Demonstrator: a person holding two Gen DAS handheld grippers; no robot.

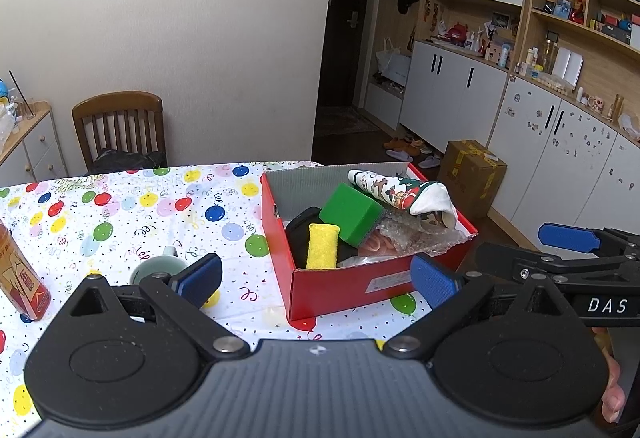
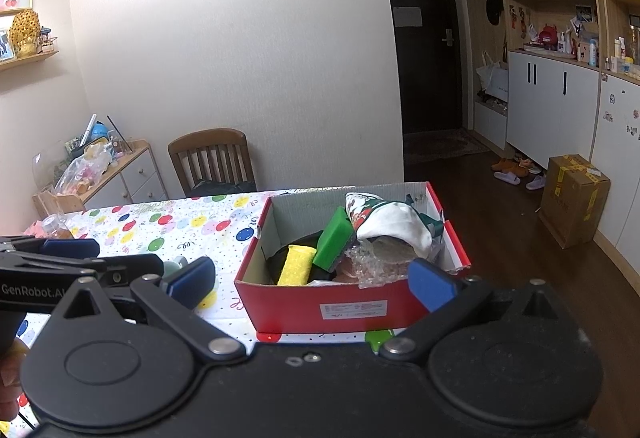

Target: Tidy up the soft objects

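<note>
Amber liquid fills the labelled bottle point(image 1: 22, 274) standing at the far left of the worktop point(image 1: 120, 205), whose cloth is white and printed with coloured balloons. A pale green ceramic cup point(image 1: 154, 270) sits just behind the left hand-held gripper point(image 1: 316, 278), which is held level above the near edge, its blue ribbed pads point(image 1: 202, 278) spread wide with nothing between them. Right of centre stands a rectangular cardboard box point(image 1: 332, 290), red outside and grey corrugated inside, its lid off. The soft objects lie inside it: a yellow, nubbly oblong sponge point(image 1: 322, 246) leaning on a dark item, a green block sponge point(image 1: 350, 213) with a dark scouring face tilted against it, crinkled clear bubble wrap point(image 1: 416, 234), and a white printed cloth point(image 1: 404, 193) draped over the far right corner. At the right, the right hand-held gripper point(image 2: 312, 282) is likewise held level before the box, pads point(image 2: 430, 284) wide apart and empty; fingers of a hand point(image 1: 612, 390) show at its grip.
</note>
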